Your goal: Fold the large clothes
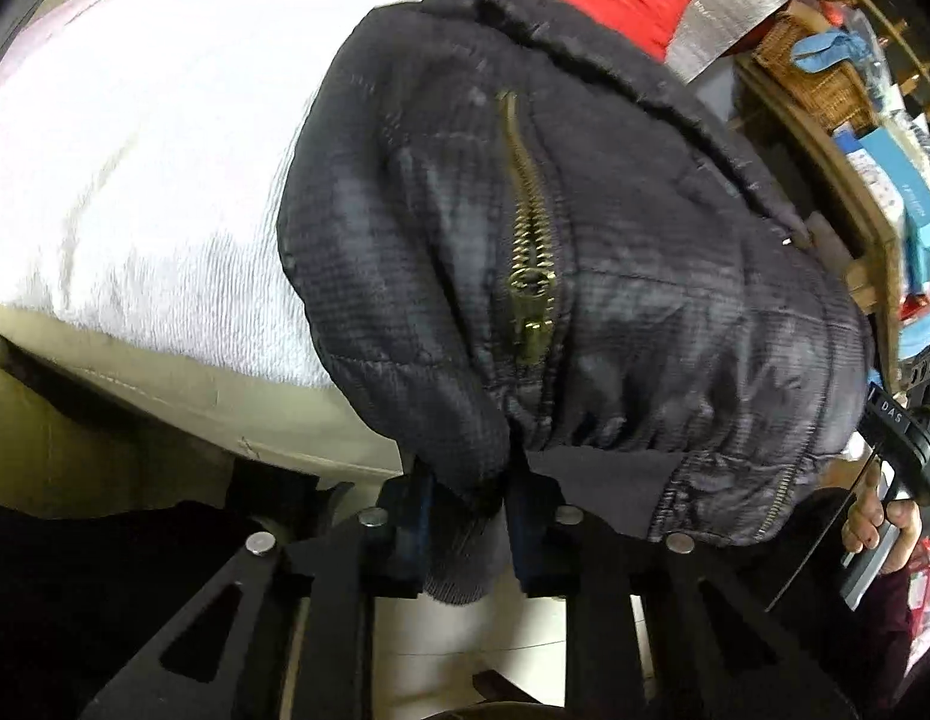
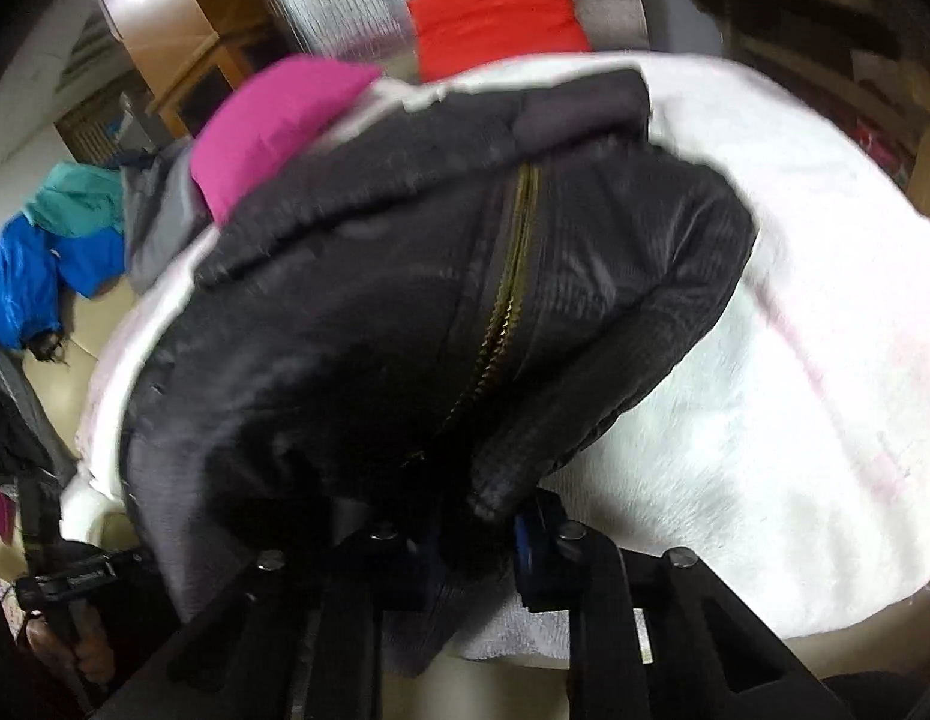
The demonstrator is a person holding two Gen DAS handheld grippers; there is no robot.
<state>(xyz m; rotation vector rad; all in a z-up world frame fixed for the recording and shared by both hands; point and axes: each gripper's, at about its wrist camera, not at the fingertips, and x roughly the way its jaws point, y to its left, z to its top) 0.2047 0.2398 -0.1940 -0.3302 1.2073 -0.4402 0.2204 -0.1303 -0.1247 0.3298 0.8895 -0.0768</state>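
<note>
A black quilted jacket (image 1: pixel 615 252) with a brass zipper (image 1: pixel 531 228) lies on a white towel (image 1: pixel 135 168) spread over a bed. My left gripper (image 1: pixel 465 516) is shut on the jacket's ribbed hem at its near left corner. In the right wrist view the same jacket (image 2: pixel 405 312) fills the middle, its zipper (image 2: pixel 507 300) running diagonally. My right gripper (image 2: pixel 477 546) is shut on the hem fabric at the near edge, where the cloth bunches between the blue pads. The right view is blurred. The other hand-held gripper (image 1: pixel 903 438) shows at the left view's right edge.
Pink (image 2: pixel 273 120) and red (image 2: pixel 495 12) folded garments lie beyond the jacket, with a silver sheet (image 2: pixel 345 6) behind. A blue and teal jacket (image 2: pixel 51 252) lies at the left. Wicker basket (image 1: pixel 813 66) and cluttered shelves stand at the right. Tiled floor shows below.
</note>
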